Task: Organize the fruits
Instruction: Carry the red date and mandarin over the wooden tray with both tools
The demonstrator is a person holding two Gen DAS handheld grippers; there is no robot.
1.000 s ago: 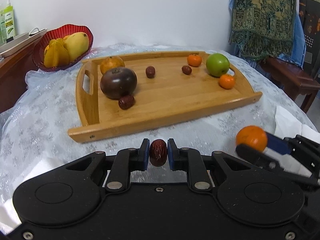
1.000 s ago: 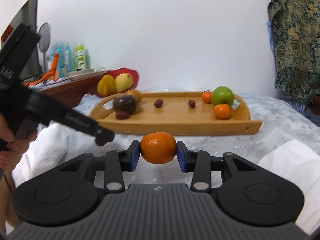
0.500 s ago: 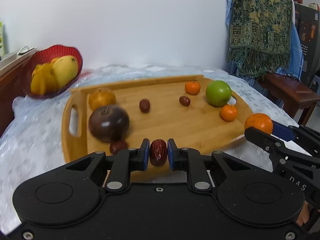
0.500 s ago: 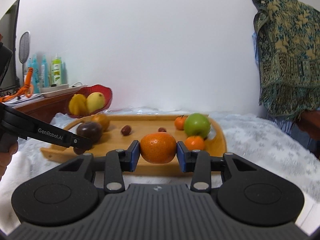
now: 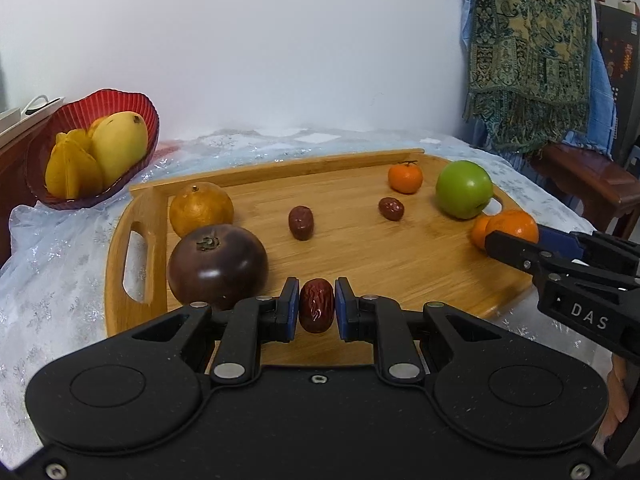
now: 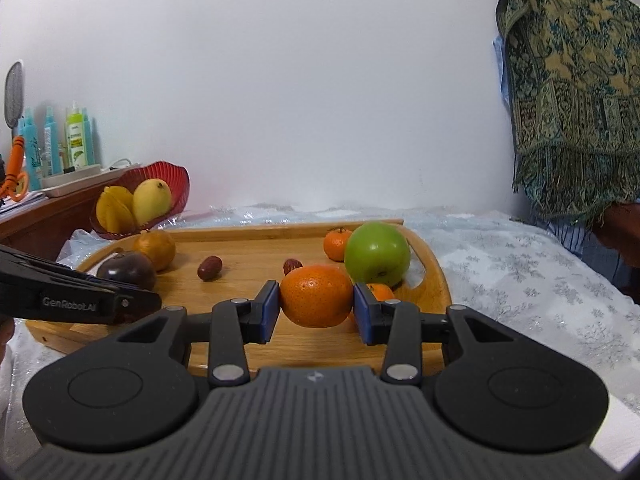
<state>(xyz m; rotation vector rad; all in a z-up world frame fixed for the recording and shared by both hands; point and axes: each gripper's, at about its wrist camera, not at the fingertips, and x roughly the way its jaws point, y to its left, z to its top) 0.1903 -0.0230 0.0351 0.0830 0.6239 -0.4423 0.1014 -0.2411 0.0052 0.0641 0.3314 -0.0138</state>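
Note:
My left gripper [image 5: 317, 306] is shut on a red date [image 5: 317, 311] and holds it over the near edge of the wooden tray [image 5: 360, 248], beside a dark purple fruit [image 5: 217, 266]. My right gripper [image 6: 316, 300] is shut on a mandarin [image 6: 316, 295] and holds it over the tray's right part [image 6: 248, 248], in front of the green apple [image 6: 377, 253]. On the tray lie two more dates [image 5: 301, 222], a brown-orange fruit [image 5: 201, 208] and small mandarins [image 5: 405, 177]. The held mandarin also shows in the left wrist view [image 5: 512, 226].
A red bowl [image 5: 132, 108] with a mango and starfruit stands at the back left of the white-clothed table [image 5: 52, 280]. A wooden sideboard with bottles [image 6: 76, 140] is further left. A patterned cloth [image 5: 528, 52] hangs over dark furniture at the right.
Both grippers have moved forward from in front of the tray to over it, each still holding its fruit. The tray's fruits have not moved.

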